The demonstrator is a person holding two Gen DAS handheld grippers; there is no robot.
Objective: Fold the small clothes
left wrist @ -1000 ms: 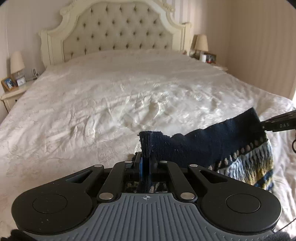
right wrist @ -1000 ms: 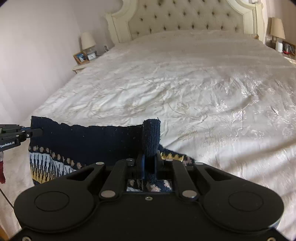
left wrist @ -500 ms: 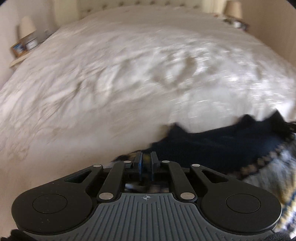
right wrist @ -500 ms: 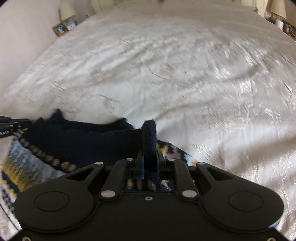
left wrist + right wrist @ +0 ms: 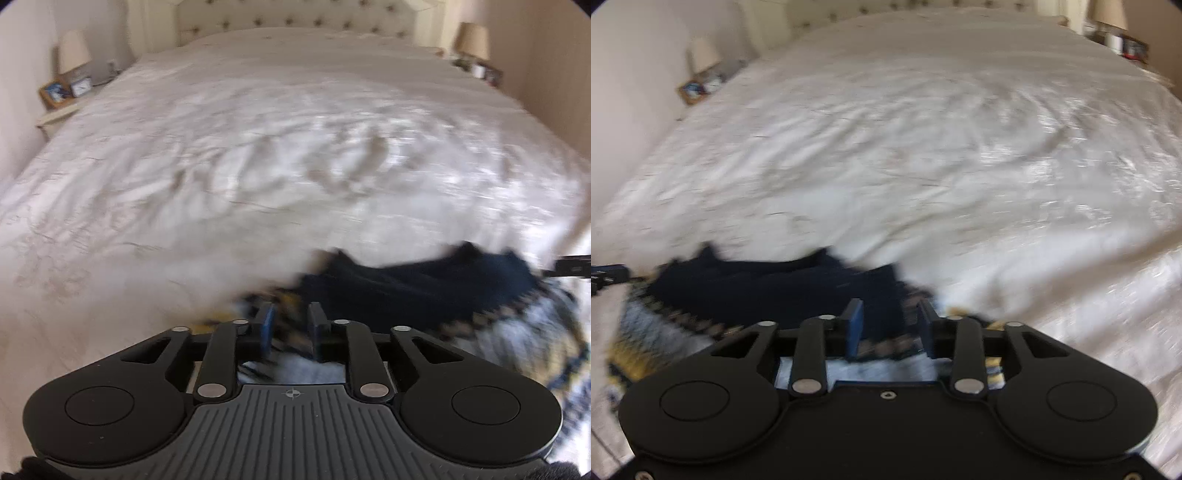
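Both grippers are letting go: left gripper (image 5: 290,319) and right gripper (image 5: 891,320) jaws have just been opening, the knit sweater (image 5: 768,284) lying slack between them on the bed (image 5: 923,147). Fold looks laid; next they're needing to back off clean and regrip for another fold

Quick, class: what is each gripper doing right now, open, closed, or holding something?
Left gripper: open, jaws just opening, knitted garment lying between them, unpinched.
Right gripper: open, jaws just opening, garment released.
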